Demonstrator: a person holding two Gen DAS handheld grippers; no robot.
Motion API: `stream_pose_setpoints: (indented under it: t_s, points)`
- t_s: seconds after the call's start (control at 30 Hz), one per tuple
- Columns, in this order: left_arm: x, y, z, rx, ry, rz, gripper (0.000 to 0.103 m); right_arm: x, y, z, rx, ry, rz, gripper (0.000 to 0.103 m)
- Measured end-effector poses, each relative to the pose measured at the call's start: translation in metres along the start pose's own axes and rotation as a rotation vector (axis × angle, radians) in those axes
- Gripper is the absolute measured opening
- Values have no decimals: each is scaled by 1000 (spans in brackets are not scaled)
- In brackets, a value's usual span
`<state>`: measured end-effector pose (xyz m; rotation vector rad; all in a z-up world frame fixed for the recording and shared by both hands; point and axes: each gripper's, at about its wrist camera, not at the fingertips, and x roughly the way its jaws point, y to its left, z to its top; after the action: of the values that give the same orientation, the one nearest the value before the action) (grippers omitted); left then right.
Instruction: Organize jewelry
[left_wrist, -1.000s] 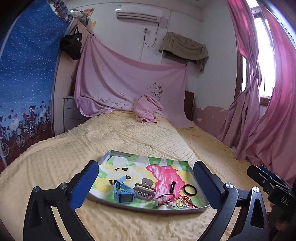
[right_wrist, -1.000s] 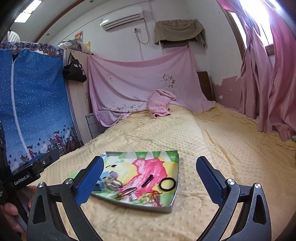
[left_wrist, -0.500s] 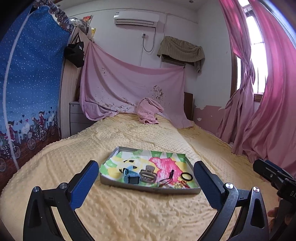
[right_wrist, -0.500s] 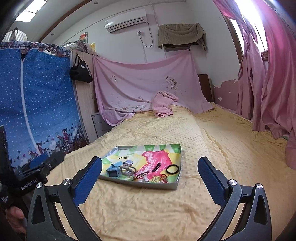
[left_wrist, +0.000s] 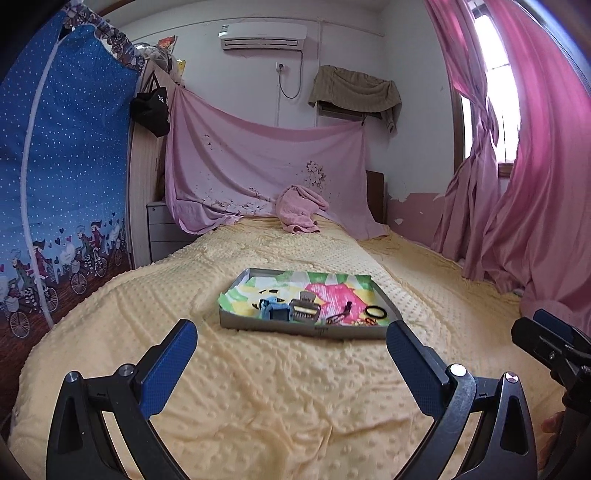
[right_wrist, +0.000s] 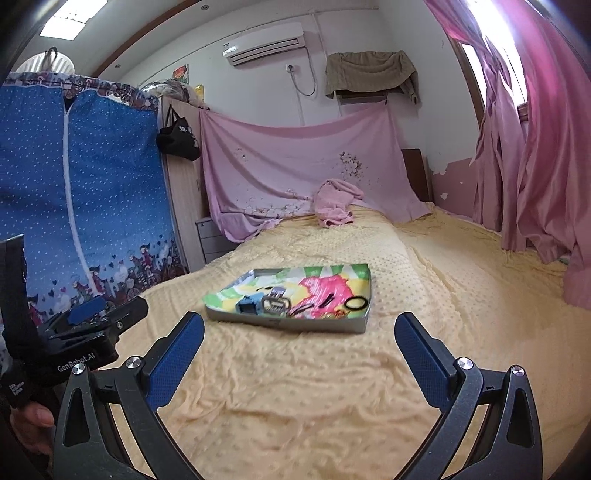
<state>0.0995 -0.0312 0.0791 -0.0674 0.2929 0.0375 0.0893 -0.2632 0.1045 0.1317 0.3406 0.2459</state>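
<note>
My left claw and my right claw both hang released, fingers spread wide and holding nothing, above the yellow blanket on the bed. The tray is the landmark: it lies flat ahead of both claws, its grey near wall facing me, well apart from my fingertips. Inside, near that wall, rest a blue watch, a hair clip, a black ring and small tangled pieces. Bare blanket surrounds the tray on every side. Right of the tray hang pink curtains; left of it stands a blue wardrobe.
</note>
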Motion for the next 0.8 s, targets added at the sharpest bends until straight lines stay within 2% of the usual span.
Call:
stream_pose_setpoints:
  t_s: [0.3, 0.47, 0.6, 0.8]
  points:
    - [-28, 13, -27, 30, 37, 4, 103, -24, 13, -38, 5, 122, 87, 102]
    - [-31, 14, -45, 73, 55, 24, 103, -6, 11, -60, -6, 178, 53, 102]
    - [-25, 19, -56, 88, 74, 34, 103, 11, 17, -64, -29, 171, 11, 102]
    - [-15, 38, -61, 39, 75, 61, 103, 17, 25, -55, -52, 71, -72, 102]
